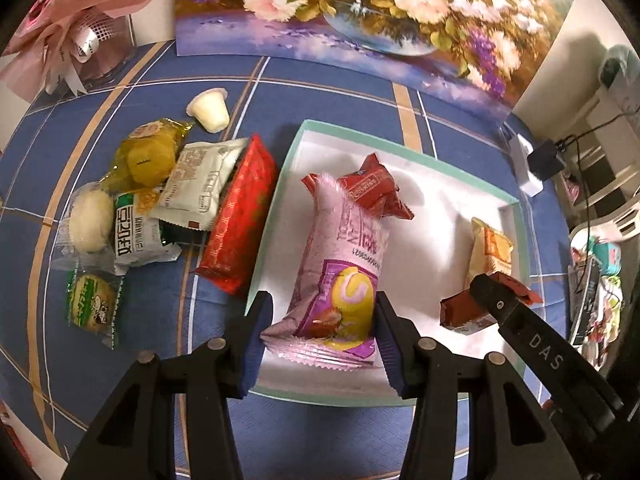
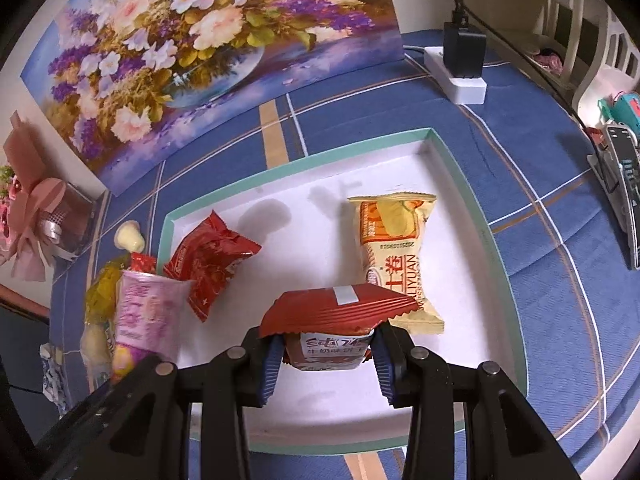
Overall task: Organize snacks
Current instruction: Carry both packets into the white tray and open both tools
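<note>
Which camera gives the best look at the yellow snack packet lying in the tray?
The right wrist view: the yellow snack packet lies fully visible there on the tray. The left wrist view shows it smaller, near the edge, its lower end hidden by the right gripper.

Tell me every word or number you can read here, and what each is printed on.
"DAS": on the right gripper's arm.
"LIYUAN": on the yellow packet; a digit string above it is too small to read surely.
Pink packet in the left gripper: upside-down print, too blurred.
Red packet held by the right gripper: Chinese label, illegible.
Green-and-white packet: large characters, not legible.
</note>
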The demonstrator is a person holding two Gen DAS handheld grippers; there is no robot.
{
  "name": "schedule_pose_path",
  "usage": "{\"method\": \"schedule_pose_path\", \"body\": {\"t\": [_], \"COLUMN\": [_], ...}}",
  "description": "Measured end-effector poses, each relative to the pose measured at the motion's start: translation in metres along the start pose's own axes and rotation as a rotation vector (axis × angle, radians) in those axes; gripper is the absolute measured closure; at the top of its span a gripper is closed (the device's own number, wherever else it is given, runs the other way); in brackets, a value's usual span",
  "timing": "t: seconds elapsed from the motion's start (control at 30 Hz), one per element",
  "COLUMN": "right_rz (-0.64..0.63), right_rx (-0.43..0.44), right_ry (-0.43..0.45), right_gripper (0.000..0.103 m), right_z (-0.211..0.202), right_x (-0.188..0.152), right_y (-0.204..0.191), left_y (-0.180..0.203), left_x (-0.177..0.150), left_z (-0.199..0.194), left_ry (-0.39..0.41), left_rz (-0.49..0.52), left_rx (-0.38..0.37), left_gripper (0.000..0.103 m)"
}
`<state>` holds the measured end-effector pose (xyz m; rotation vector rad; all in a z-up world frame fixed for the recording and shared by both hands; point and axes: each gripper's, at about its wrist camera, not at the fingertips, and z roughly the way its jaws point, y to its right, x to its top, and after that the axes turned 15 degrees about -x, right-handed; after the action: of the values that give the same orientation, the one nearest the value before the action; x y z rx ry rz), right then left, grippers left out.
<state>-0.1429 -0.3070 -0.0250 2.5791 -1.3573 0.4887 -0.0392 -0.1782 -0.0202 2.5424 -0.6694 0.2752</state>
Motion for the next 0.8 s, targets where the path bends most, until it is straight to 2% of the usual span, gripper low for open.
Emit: {"method": "schedule_pose_path", "body": {"t": [0.23,0.37,0.5,0.6,0.8], "right_rz": [-0.041,-0.059,-0.077,-0.088,-0.134], "right_rx": [-0.003,-0.005,0.0,0.0,-0.006], "right_ry": [-0.022,-0.028,-0.015,-0.009,-0.001], "right_gripper": [0.061,0.06,0.06,0.043,0.042], "right_z": [0.005,0.006,0.0,-0.002,-0.005], "right_x": [-0.003,-0.006,-0.007,-0.009,-0.016], "right_y": [-0.009,-0.013,-0.018,-0.022,-0.037], "left_y": [0.002,-0.006,-0.021,-0.035,-0.076], "left_x": [-0.001,0.002,0.005,0.008,0.015], "left_z": [0.003,-0.004,-0.011,-0.02,-0.046], "left_ry": [-0.014,0.005,0.029,0.051,0.117], "left_rz": [-0.006,-0.036,-0.084,-0.12,-0.181], "left_rx": [0.007,0.018,0.039,0.059,0.161], "left_gripper": [0.051,0.042,0.041,0.036,0.028]}}
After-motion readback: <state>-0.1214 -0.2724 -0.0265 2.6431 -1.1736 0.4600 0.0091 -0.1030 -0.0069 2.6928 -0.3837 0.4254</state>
